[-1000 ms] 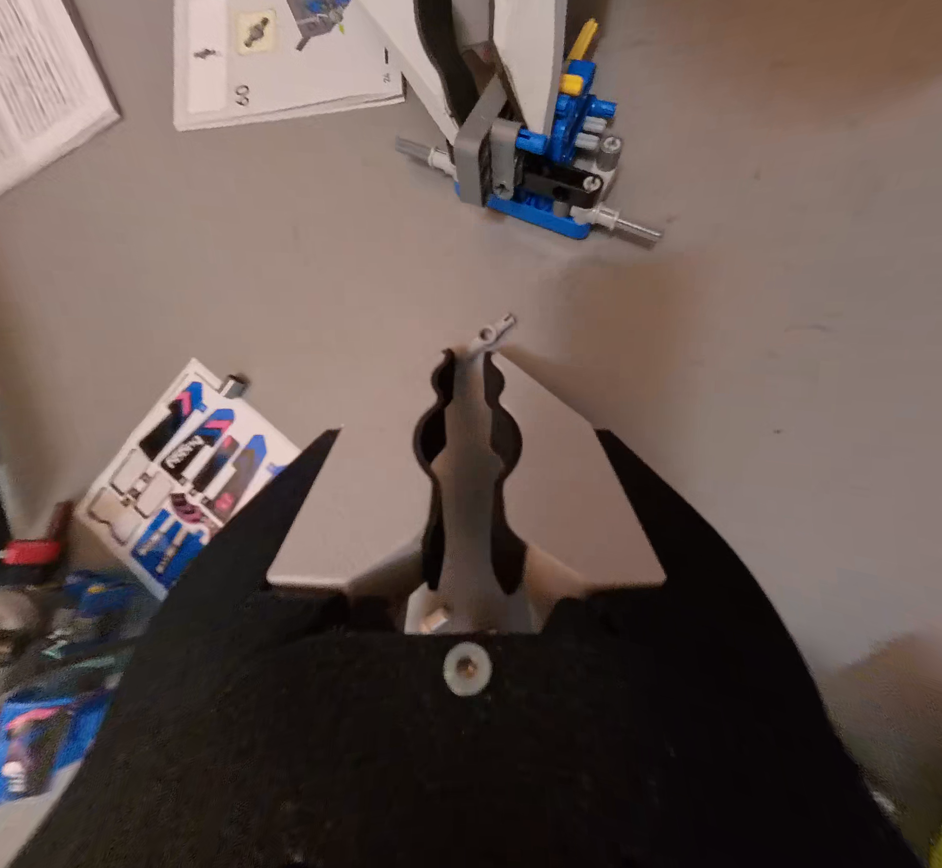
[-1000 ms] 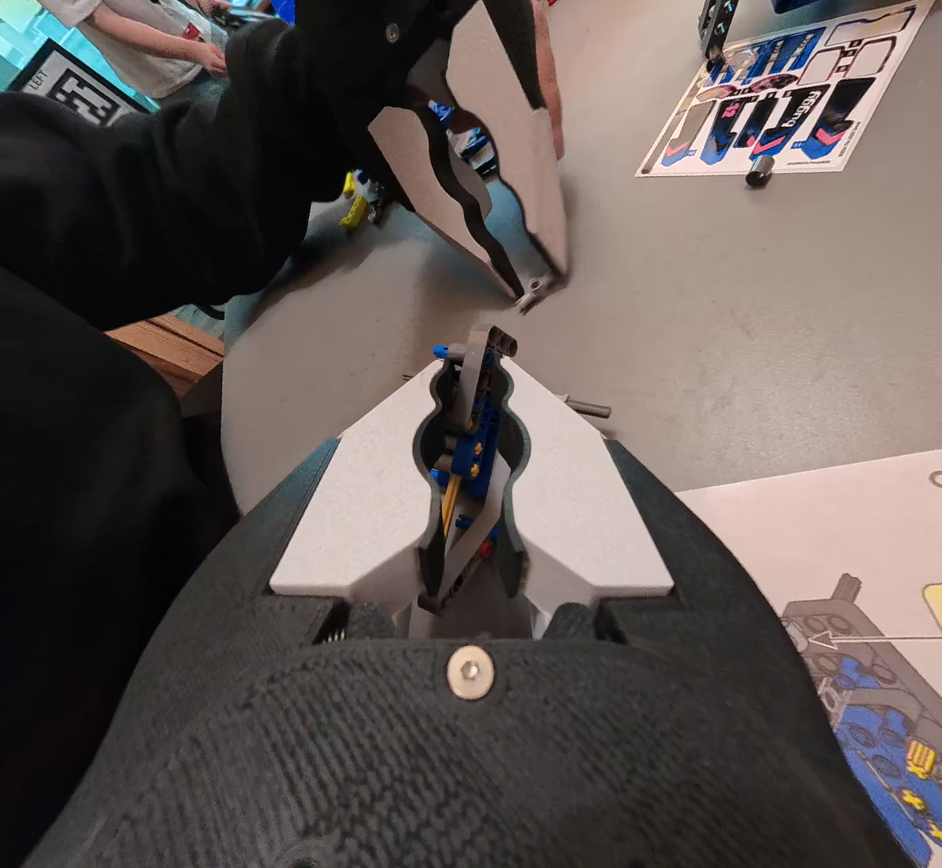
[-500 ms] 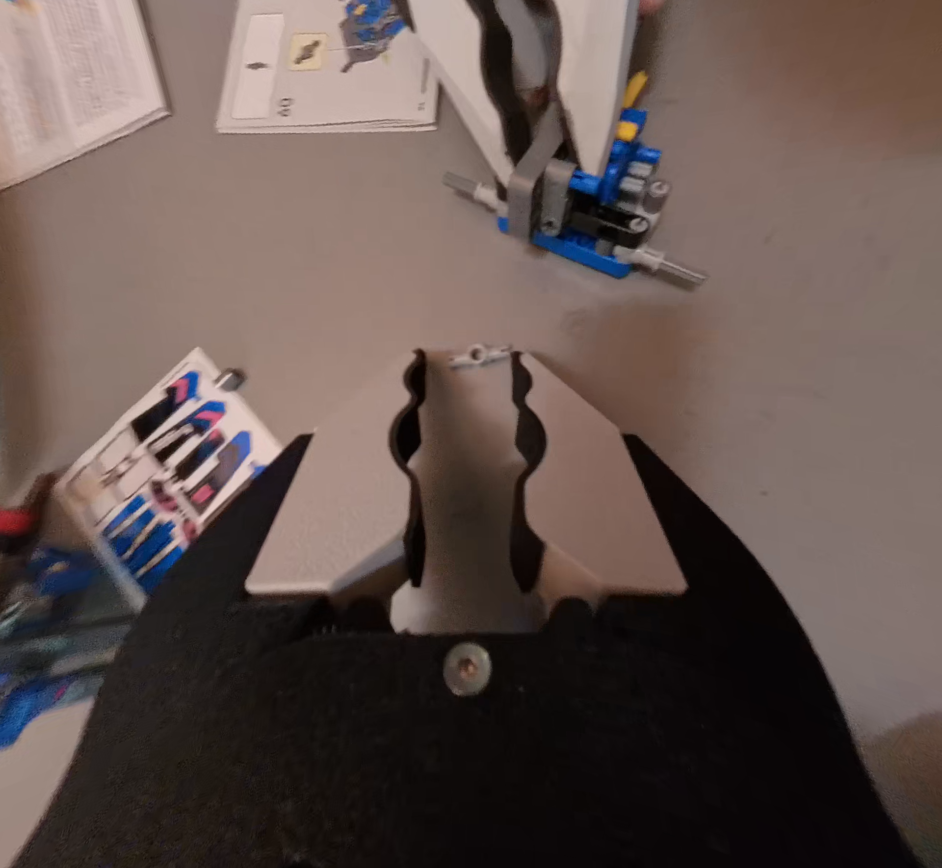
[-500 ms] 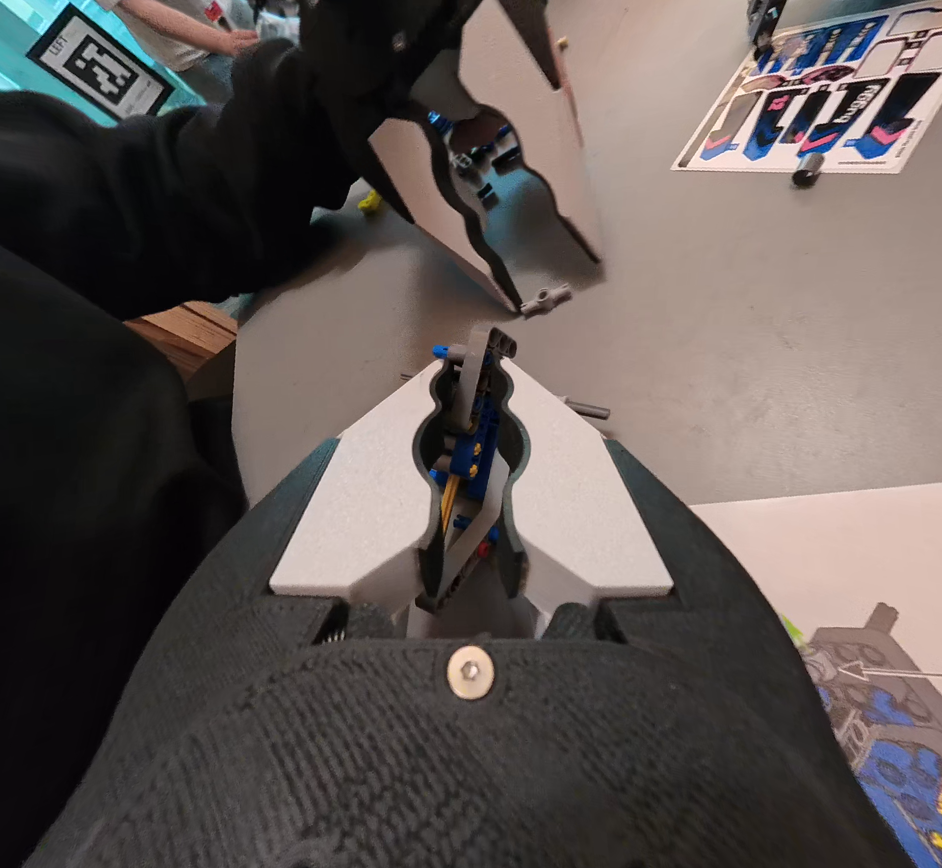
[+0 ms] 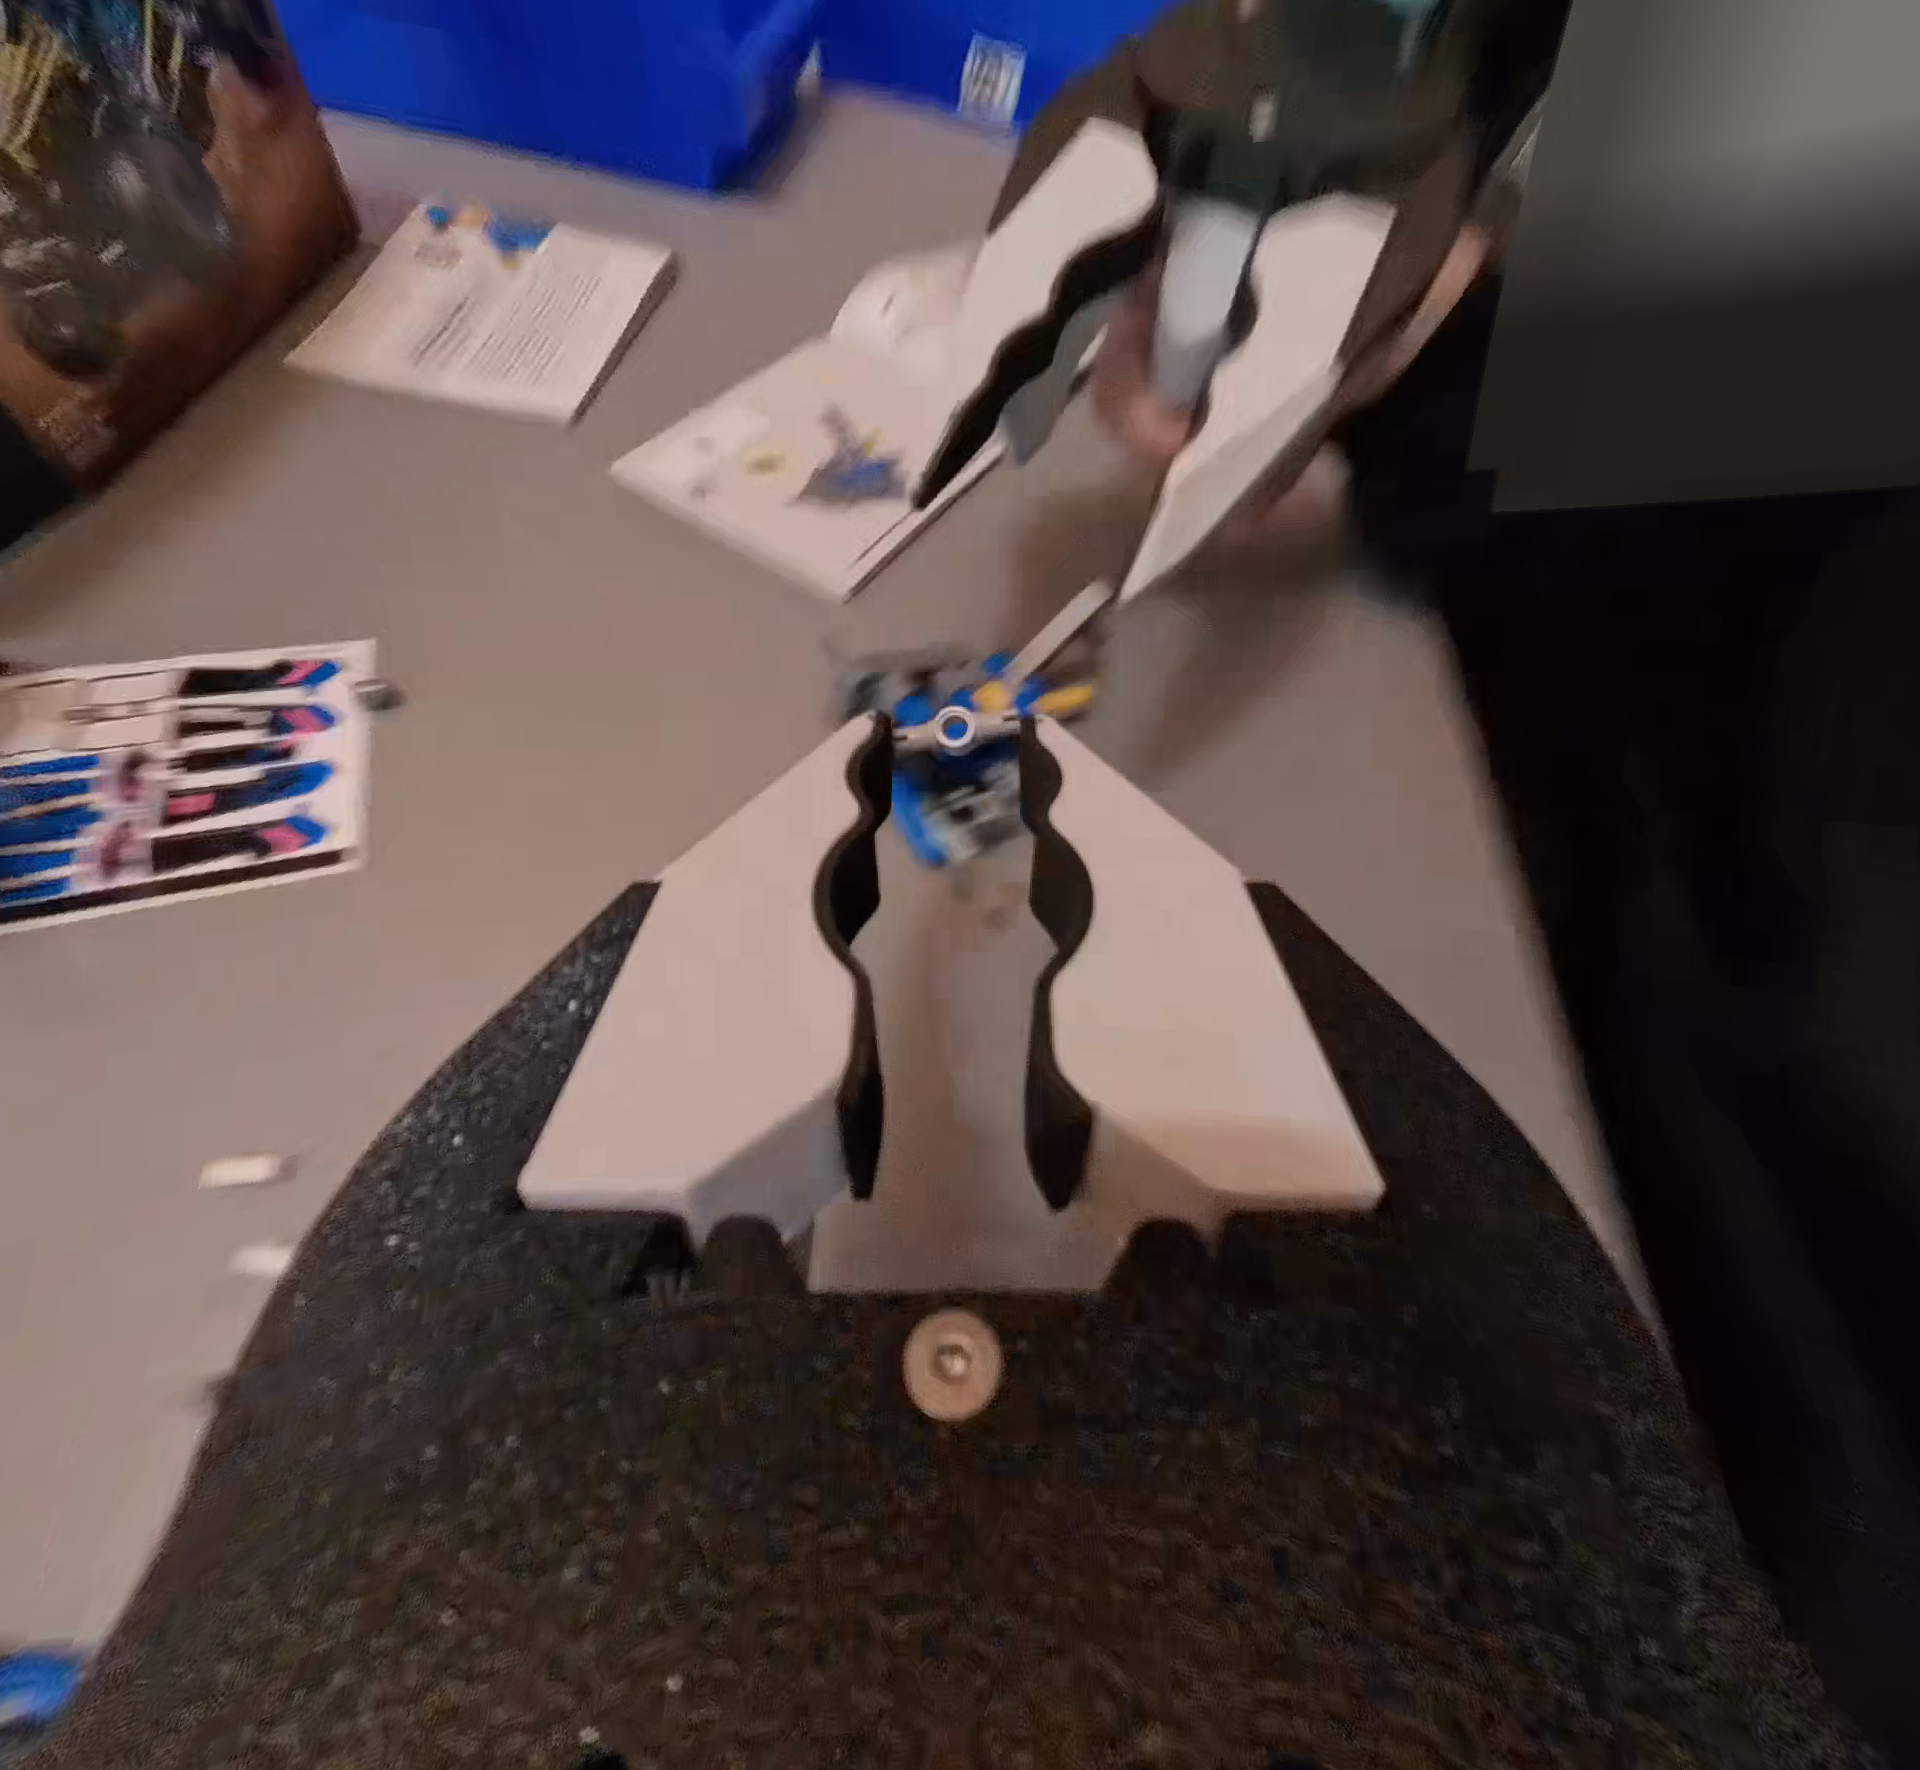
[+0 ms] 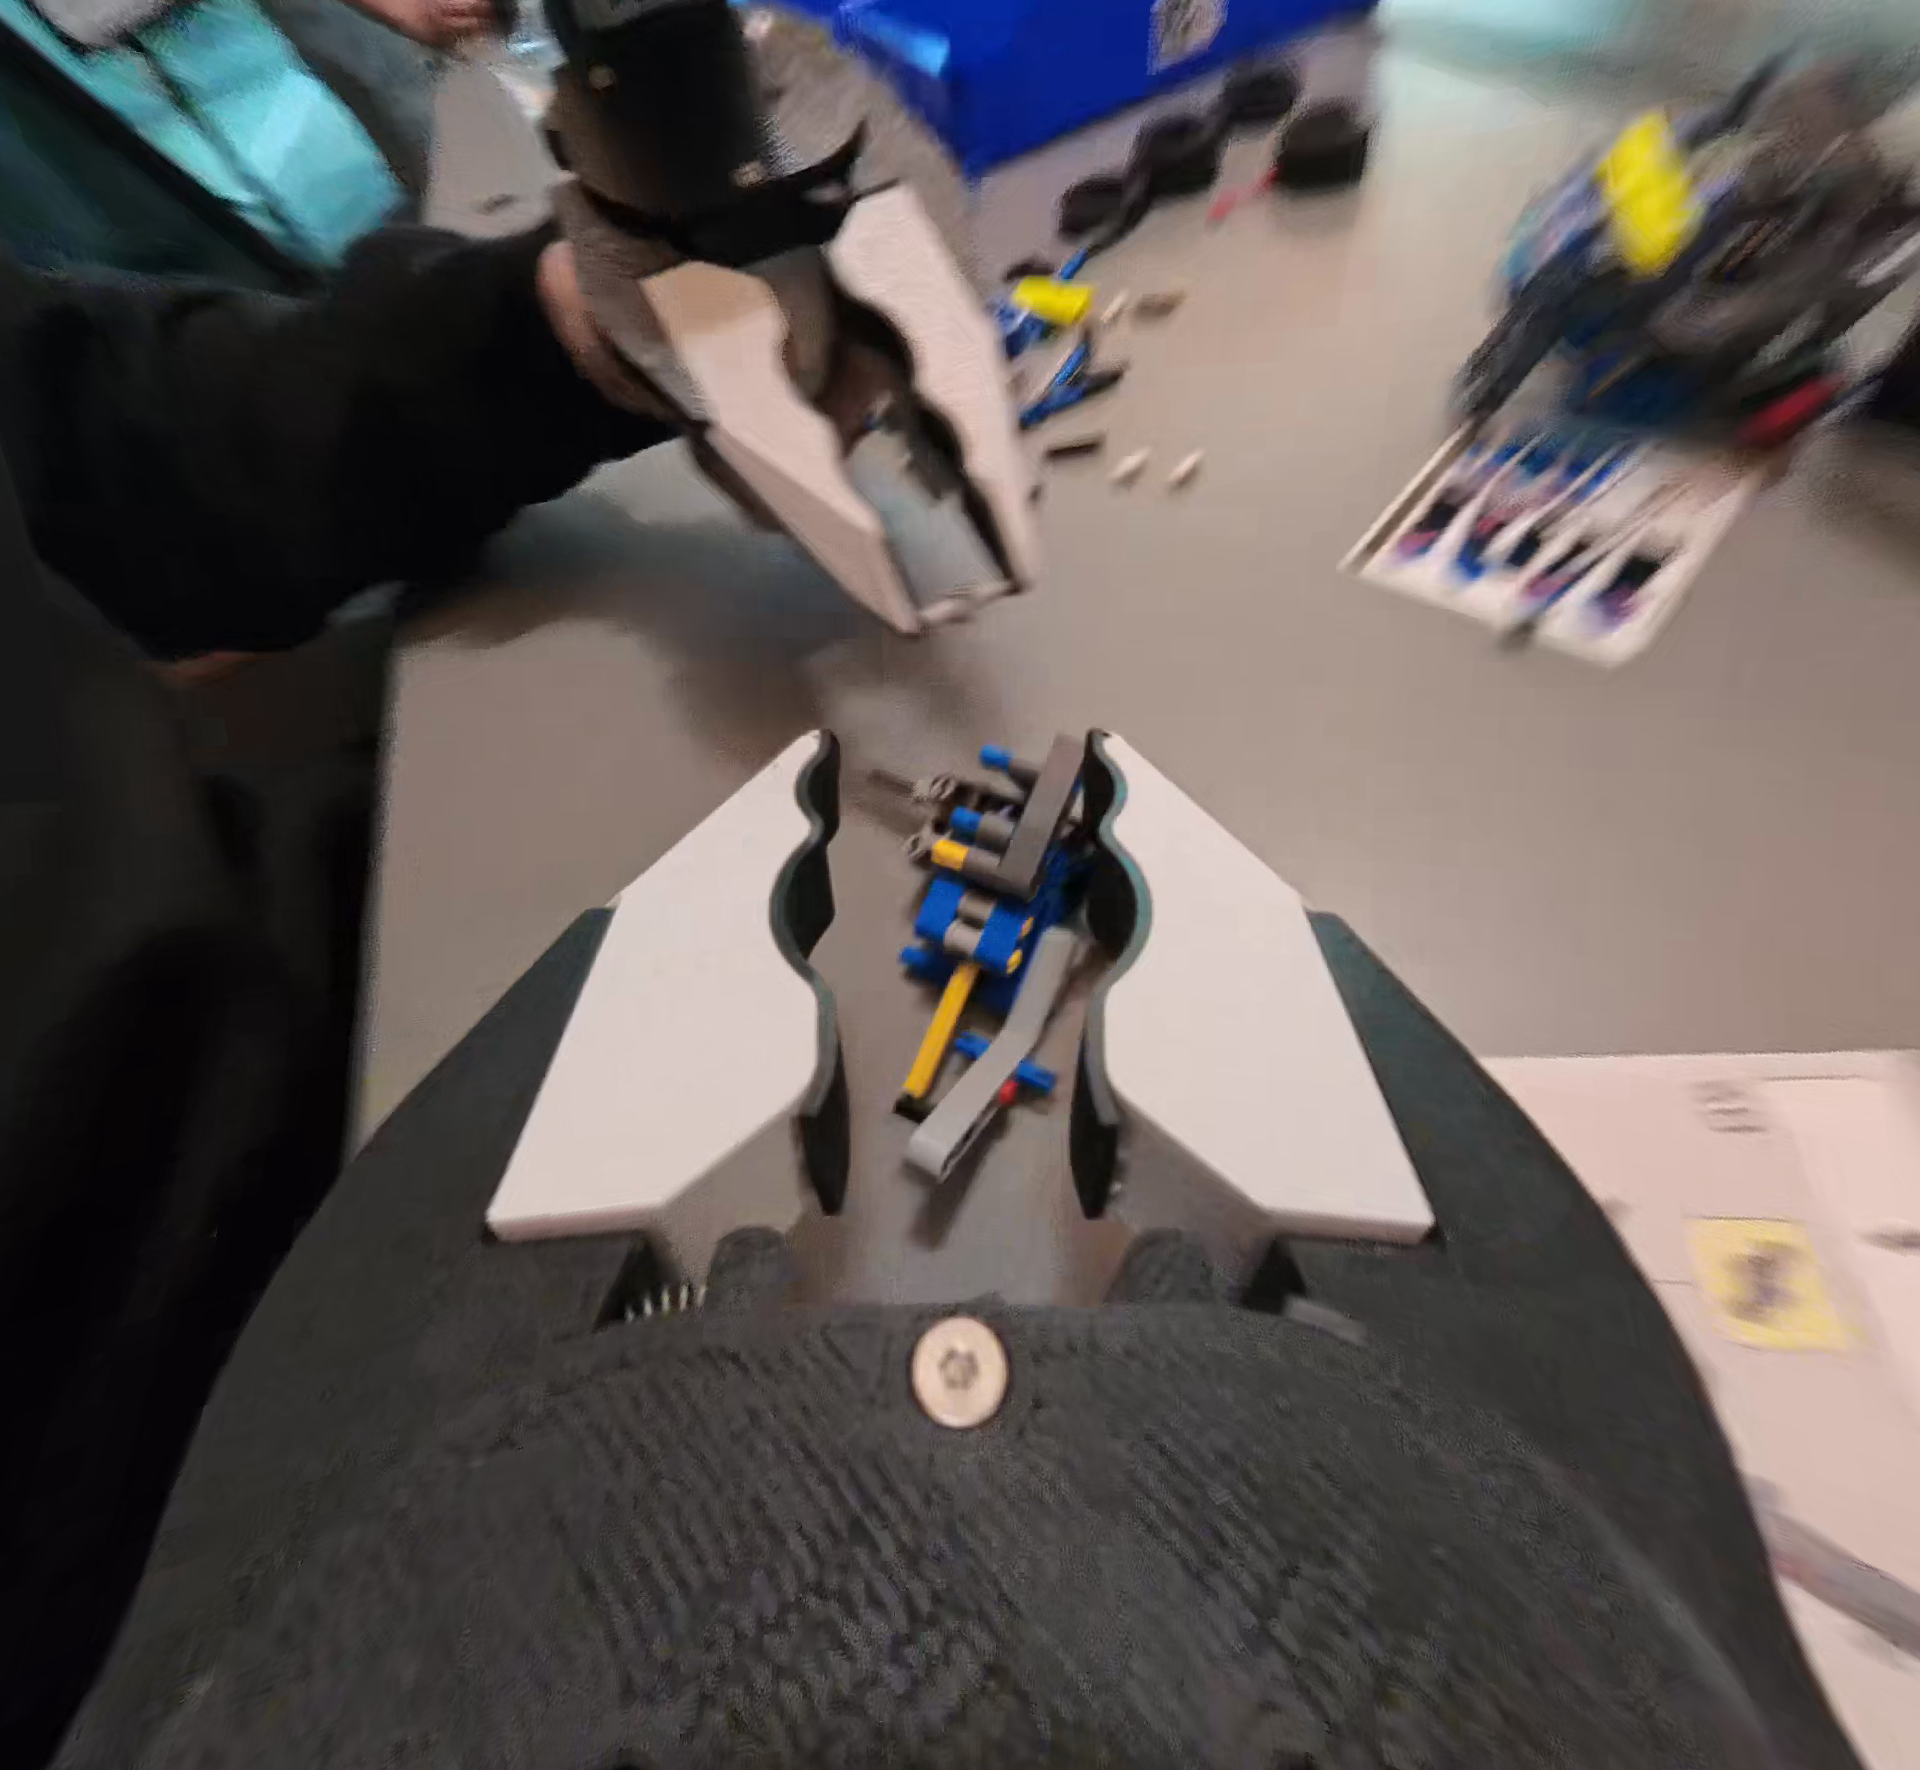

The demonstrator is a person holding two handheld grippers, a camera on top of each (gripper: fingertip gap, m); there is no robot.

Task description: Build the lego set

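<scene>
My left gripper [image 5: 951,733] is shut on a small light grey connector [image 5: 951,730], which spans crosswise between its two fingertips, held above the grey table [image 5: 623,681]. The left gripper also shows in the right wrist view [image 6: 951,603]. The blue, grey and yellow lego assembly [image 6: 987,920] lies on the table between the spread fingers of my right gripper [image 6: 958,749], close to the right finger. The left pad stands clear of it, so that gripper is open. In the blurred left wrist view the assembly [image 5: 956,816] lies just beyond my left fingertips, under the raised right gripper [image 5: 1039,536].
A sticker sheet [image 5: 177,785] lies to the left, with instruction booklets [image 5: 800,473] [image 5: 488,318] behind. Blue bins [image 5: 520,6] and a box [image 5: 125,162] stand at the back. A partly built model [image 6: 1683,266], loose parts [image 6: 1091,349] and tyres [image 6: 1195,151] lie far off. The table edge [image 5: 1507,837] runs on the right.
My right gripper has opened and let go of the assembly, which now lies on the table. My left gripper took the connector crosswise at its tips, lifted and tilted up. Both views swung.
</scene>
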